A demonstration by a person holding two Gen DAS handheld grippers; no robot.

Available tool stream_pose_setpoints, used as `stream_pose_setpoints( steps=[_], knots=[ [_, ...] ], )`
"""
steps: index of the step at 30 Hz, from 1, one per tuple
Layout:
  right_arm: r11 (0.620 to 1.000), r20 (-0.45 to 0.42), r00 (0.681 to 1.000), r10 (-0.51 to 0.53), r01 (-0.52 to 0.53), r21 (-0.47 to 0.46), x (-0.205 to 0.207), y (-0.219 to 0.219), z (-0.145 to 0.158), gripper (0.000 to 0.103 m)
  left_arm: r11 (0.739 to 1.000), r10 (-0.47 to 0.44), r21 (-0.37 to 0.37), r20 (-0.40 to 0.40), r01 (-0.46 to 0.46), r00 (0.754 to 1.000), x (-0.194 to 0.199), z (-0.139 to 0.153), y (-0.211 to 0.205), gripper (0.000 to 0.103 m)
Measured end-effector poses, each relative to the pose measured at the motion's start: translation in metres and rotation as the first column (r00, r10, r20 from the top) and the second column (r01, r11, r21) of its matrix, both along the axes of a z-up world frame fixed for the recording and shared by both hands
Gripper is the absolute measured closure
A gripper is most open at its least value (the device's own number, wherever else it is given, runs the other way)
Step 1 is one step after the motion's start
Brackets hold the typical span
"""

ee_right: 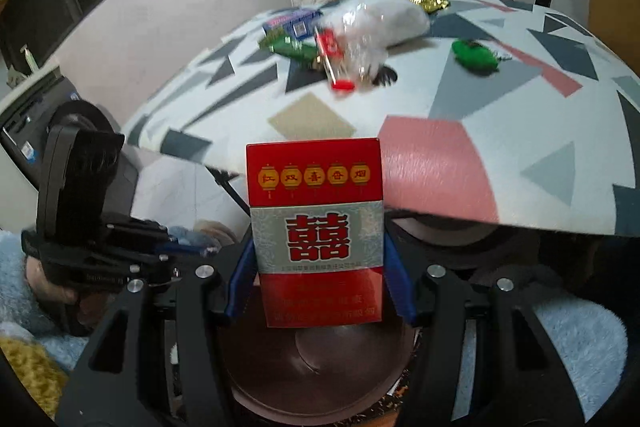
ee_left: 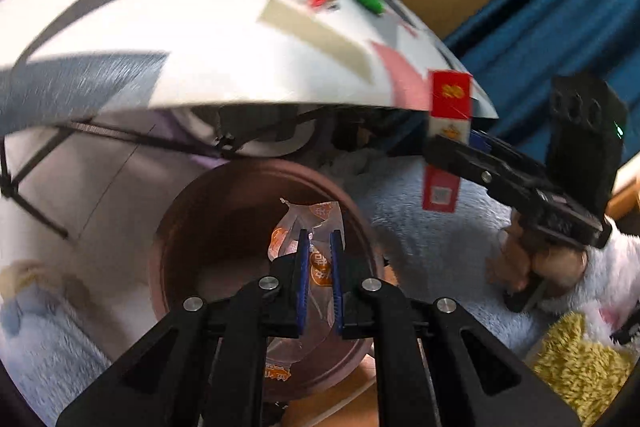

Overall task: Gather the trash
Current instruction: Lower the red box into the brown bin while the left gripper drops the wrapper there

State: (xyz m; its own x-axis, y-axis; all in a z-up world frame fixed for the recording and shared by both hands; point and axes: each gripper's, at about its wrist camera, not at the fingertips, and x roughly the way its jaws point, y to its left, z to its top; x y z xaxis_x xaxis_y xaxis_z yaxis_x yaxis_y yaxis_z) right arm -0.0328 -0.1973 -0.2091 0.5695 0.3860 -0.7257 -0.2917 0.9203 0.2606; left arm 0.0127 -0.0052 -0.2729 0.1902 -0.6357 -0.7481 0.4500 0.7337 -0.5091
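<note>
Left gripper [ee_left: 319,239] pinching one clear orange-printed wrapper [ee_left: 316,227] (jaws nearly closed) over one brown bin [ee_left: 192,227], right gripper [ee_right: 318,259] clamping one red cigarette pack [ee_right: 316,227], half open.

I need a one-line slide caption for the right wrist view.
Right gripper holds a red cigarette pack above a brown bin, beside the patterned table.

Both grippers angled down over the bin [ee_left: 208,227], each loaded.

Left gripper [ee_left: 319,239]: jaws nearly shut, pads pinching a clear wrapper [ee_left: 308,223] above the bin mouth. Right gripper [ee_right: 318,259]: jaws mid-width, blue pads clamped on both sides of a red pack [ee_right: 316,227], held upright over the bin. Right hand [ee_left: 556,263] wraps the grip, to the right of the bin.
</note>
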Motion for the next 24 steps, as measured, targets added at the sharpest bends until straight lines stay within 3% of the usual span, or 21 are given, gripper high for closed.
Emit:
stream_pose_setpoints(
  steps=[4,6,8,9,14,20,24],
  knots=[
    [1.0,-0.013,1.0,0.013,-0.013,-0.013,0.001,0.004,-0.005,0.045,0.999,0.036,-0.015,-0.014,-0.036,0.999,0.006,-0.001,0.003,0.09],
    [1.0,-0.02,1.0,0.019,-0.02,-0.018,0.0,0.006,-0.007,0.045,0.999,0.046,-0.02,-0.019,-0.046,0.999,0.007,-0.003,0.005,0.085],
    [0.999,-0.028,0.999,0.022,-0.023,-0.022,0.001,0.007,-0.009,0.045,0.998,0.052,-0.021,-0.015,-0.052,0.999,0.006,-0.001,0.007,0.064],
    [0.999,-0.032,0.999,0.023,-0.024,-0.026,0.001,0.008,-0.01,0.045,0.998,0.054,-0.022,-0.009,-0.054,0.998,0.006,0.001,0.008,0.06],
    [0.999,-0.06,0.998,0.027,-0.03,-0.037,0.003,0.01,-0.017,0.045,0.996,0.085,-0.026,0.043,-0.084,0.995,-0.001,0.013,0.017,0.047],
    [0.993,-0.119,0.99,0.077,-0.086,-0.075,0.008,0.027,-0.033,0.045,0.989,0.141,0.025,0.158,-0.147,0.977,-0.01,0.03,0.023,0.027],
    [0.988,-0.195,0.975,0.103,-0.123,-0.095,0.013,0.037,-0.052,0.045,0.98,0.176,0.056,0.197,-0.19,0.965,-0.013,0.037,0.028,0.022]
  ],
)
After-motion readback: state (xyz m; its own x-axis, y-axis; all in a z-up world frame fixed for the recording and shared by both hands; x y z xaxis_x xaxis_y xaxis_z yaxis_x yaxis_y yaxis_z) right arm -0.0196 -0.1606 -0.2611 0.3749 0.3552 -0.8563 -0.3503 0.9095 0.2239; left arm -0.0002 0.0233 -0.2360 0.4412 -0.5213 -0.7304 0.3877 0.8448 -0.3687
